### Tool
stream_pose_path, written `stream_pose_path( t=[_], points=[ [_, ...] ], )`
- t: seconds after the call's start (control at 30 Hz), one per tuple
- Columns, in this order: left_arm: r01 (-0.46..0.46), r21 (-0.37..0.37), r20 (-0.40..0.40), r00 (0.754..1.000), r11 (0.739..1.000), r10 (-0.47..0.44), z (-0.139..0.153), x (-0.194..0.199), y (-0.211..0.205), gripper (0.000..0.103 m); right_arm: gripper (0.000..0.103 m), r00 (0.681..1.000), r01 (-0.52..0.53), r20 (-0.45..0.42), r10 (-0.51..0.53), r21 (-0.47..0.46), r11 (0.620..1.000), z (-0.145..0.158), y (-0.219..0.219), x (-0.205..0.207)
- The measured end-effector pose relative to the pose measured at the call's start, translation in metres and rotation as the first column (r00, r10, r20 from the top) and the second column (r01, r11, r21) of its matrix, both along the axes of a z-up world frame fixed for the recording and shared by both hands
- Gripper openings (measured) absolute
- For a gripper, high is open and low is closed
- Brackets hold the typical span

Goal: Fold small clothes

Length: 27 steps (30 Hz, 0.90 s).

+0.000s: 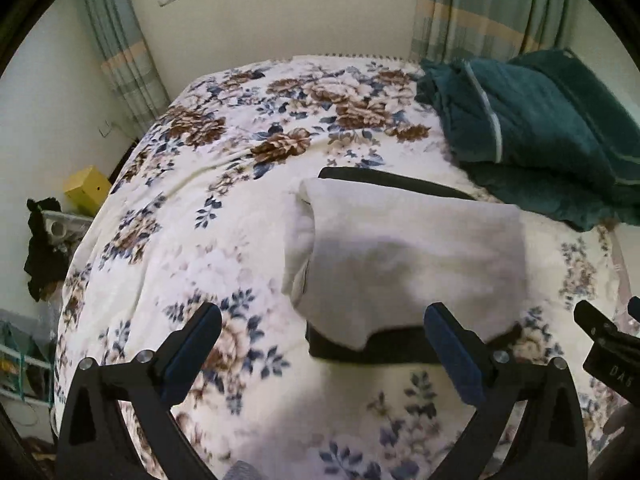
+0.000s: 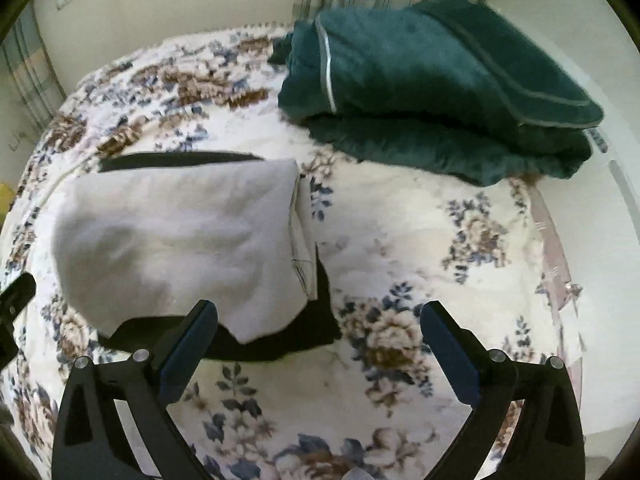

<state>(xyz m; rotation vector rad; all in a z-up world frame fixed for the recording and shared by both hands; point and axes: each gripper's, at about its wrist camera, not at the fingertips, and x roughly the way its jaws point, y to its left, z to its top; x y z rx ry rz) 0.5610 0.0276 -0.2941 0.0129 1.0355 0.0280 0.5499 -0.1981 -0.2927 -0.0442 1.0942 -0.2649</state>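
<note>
"Where had the folding got to when you looked in?"

"A white garment (image 1: 404,256) lay folded on the floral bedspread (image 1: 224,208), near the middle of the bed, on top of a black garment (image 1: 400,180) whose edges showed along the far side and the near side. A folded green blanket (image 1: 540,128) sat well apart from it, toward the far right corner. The left gripper (image 1: 320,340) hung just short of the white piece's near edge, fingers spread wide and empty. The right gripper (image 2: 320,340) was the same, parted and holding nothing, with its left finger (image 2: 188,344) in front of the black hem."

"So what would doing it properly have called for?"

"My guess was that the next move was either another fold or squaring the pile. The white piece looked soft and limp, and its near corner drooped over the black one. I'd have said each gripper ought to take one near corner, pinching the white layers only, lift both together and level, and lay them over to the far edge."

"And the risk?"

"Catching the black cloth or the plush bedspread in the same pinch, which would drag the whole stack. One hand leading would also have skewed the fold."
</note>
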Motion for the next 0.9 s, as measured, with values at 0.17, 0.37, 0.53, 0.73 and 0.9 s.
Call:
stream_pose_path(
  t=[0.17, 0.37, 0.53, 0.73, 0.9],
  points=[
    [-0.019, -0.008, 0.054, 0.998, 1.000, 0.019, 0.051, -0.055, 0.000, 0.103, 0.103, 0.997, -0.019, 0.071, 0.019, -0.007, 1.000, 0.069, -0.001, -0.062],
    [-0.010, -0.015, 0.138, 0.990, 1.000, 0.012, 0.121, -0.126, -0.004, 0.103, 0.103, 0.986, -0.045, 0.159, 0.050, -0.035, 0.998, 0.153, 0.000, -0.150],
    [-0.010, -0.025, 0.200, 0.980, 1.000, 0.015, 0.173, -0.178, -0.005, 0.103, 0.103, 0.970, -0.062, 0.236, 0.066, -0.026, 0.998, 0.221, -0.001, -0.226],
    [-0.014, -0.049, 0.243, 0.970, 0.999, 0.026, 0.220, -0.233, -0.003, 0.103, 0.103, 0.939, -0.088, 0.332, 0.092, -0.028, 0.996, 0.298, 0.000, -0.306],
    [-0.007, -0.035, 0.284, 0.959, 0.999, 0.017, 0.245, -0.270, -0.006, 0.103, 0.103, 0.920, -0.111, 0.373, 0.115, -0.034, 0.993, 0.337, 0.004, -0.355]
  ],
)
